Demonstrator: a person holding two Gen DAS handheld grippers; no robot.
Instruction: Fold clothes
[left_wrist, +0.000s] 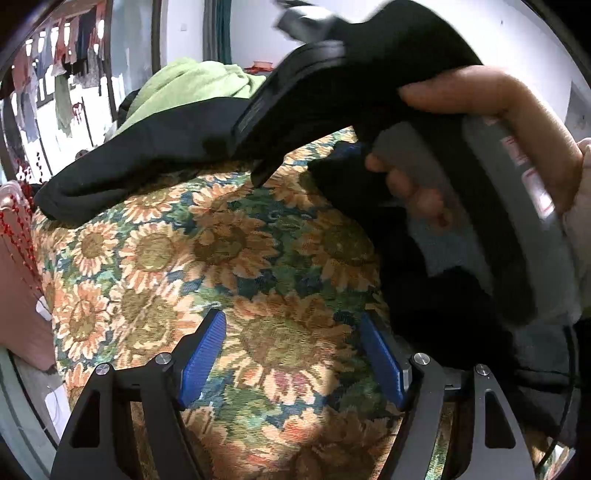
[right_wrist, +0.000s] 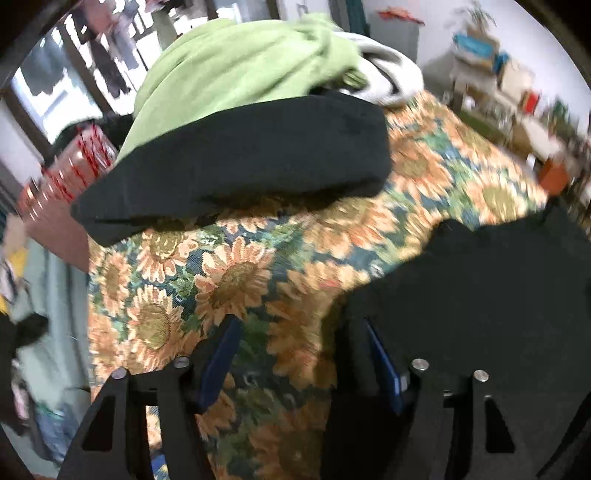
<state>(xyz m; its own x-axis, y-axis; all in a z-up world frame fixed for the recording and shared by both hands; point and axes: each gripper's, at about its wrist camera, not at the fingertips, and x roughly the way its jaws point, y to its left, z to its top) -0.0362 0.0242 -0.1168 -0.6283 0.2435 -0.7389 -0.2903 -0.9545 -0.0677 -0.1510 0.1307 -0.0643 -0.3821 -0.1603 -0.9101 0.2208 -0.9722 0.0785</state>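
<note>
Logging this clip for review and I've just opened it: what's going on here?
A person is sorting laundry on a sunflower-patterned cloth, a gripper in each hand. The left gripper is open over bare cloth. The right gripper is open too, at the edge of a loose black garment. A folded black garment lies further back against a green garment. The person's hand holds the right gripper.

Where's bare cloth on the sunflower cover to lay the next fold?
Free: the sunflower cover between the folded black garment behind and the loose black garment on the right; both tongs hang open over it. Crowded: the far end, with the green garment and a grey-white one piled behind.
</note>
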